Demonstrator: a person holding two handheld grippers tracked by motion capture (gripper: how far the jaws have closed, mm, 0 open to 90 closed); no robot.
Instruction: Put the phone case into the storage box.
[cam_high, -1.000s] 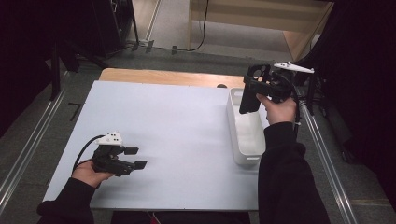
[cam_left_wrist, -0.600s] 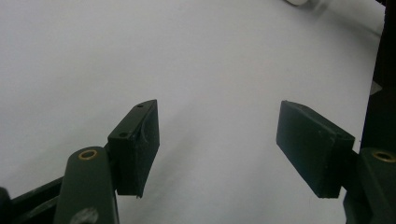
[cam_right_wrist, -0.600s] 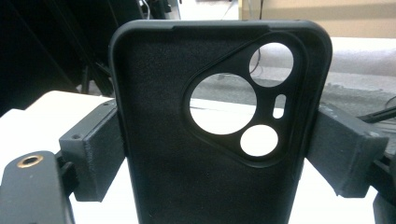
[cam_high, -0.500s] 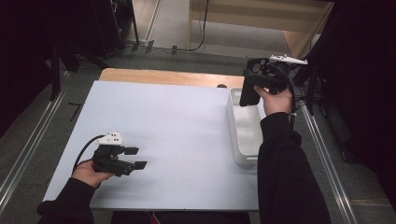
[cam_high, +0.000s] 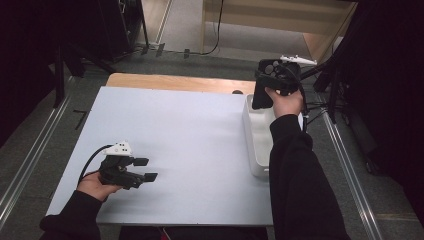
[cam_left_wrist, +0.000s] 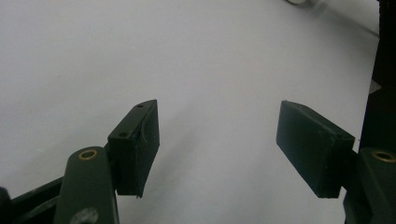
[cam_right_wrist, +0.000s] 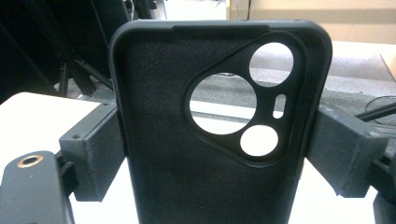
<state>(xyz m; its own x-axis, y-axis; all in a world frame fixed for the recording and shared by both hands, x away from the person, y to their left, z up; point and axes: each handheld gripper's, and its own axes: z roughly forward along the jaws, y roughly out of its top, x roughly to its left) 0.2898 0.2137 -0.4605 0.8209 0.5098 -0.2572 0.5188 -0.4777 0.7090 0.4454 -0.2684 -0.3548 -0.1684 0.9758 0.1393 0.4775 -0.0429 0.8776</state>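
Your right gripper clamps its jaws on the sides of the black case, upright above the far end of the white bin, while your left gripper waits wide open and empty, well apart across the bench.

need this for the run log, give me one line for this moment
right gripper: shut on black phone case, above white bin | left gripper: open, empty, low over white table

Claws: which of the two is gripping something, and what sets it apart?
The right claw, raised over the white bin, clamps a black phone case; the left claw stands open.
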